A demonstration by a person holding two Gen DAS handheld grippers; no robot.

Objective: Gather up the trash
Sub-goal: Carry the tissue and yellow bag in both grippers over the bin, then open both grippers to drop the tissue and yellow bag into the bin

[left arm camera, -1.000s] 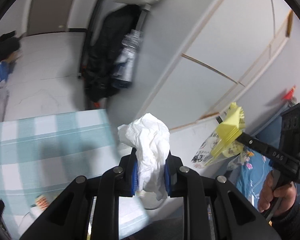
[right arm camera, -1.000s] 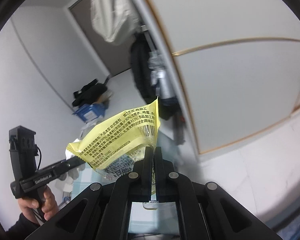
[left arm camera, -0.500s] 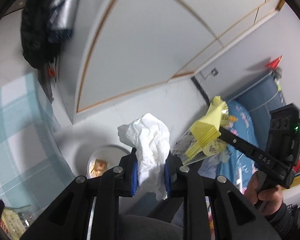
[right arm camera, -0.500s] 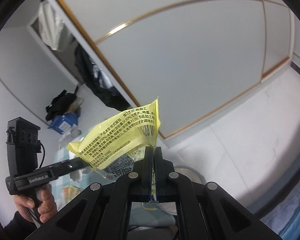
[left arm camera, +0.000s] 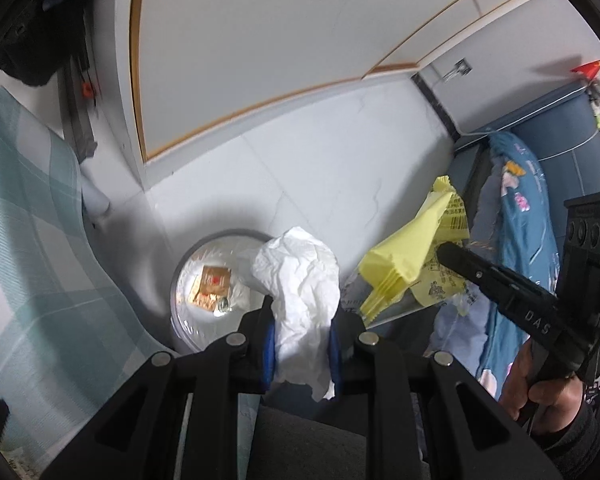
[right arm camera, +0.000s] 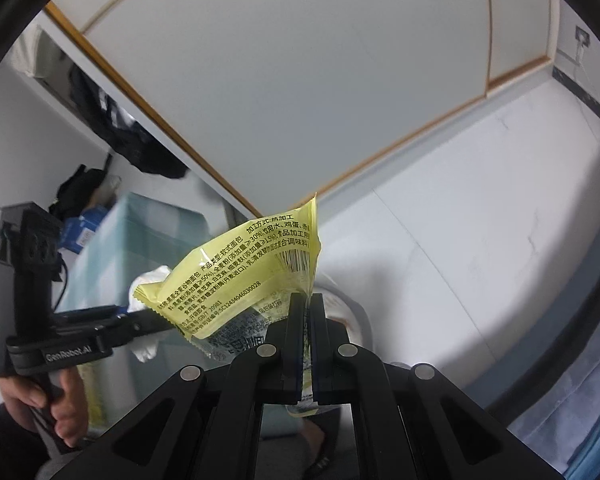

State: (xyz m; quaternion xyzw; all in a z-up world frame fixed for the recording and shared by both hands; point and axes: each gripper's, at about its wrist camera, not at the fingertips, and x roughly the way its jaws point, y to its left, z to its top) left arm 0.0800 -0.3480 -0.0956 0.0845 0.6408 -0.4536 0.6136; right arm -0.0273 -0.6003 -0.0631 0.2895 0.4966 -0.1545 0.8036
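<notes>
White tile floor, pale wall panels trimmed in gold, and down on the floor sits the bin (left arm camera: 204,280), round, white-lined, with an orange packet (left arm camera: 210,286) already lying inside. The tissue (left arm camera: 300,280) is crumpled and pinched between the blue pads of the left gripper (left arm camera: 302,350), jaws clamped on it, the wad hanging right over the bin's rim at about three o'clock of the opening, pointed steeply down, a good line for a drop. Out at three o'clock from the tissue comes the yellow wrapper (right arm camera: 240,276), caught by one edge in the right gripper (right arm camera: 307,340), jaws pressed nearly together on that thin film, so the rest of it fans out loose to the left. In the left view the wrapper sits beside the bin, not over it, so it looks to need more travel. A checked cloth (left arm camera: 32,248) drapes at nine o'clock; blue bedding (left arm camera: 520,216) lies off at three. Both pieces carried, neither released yet.
</notes>
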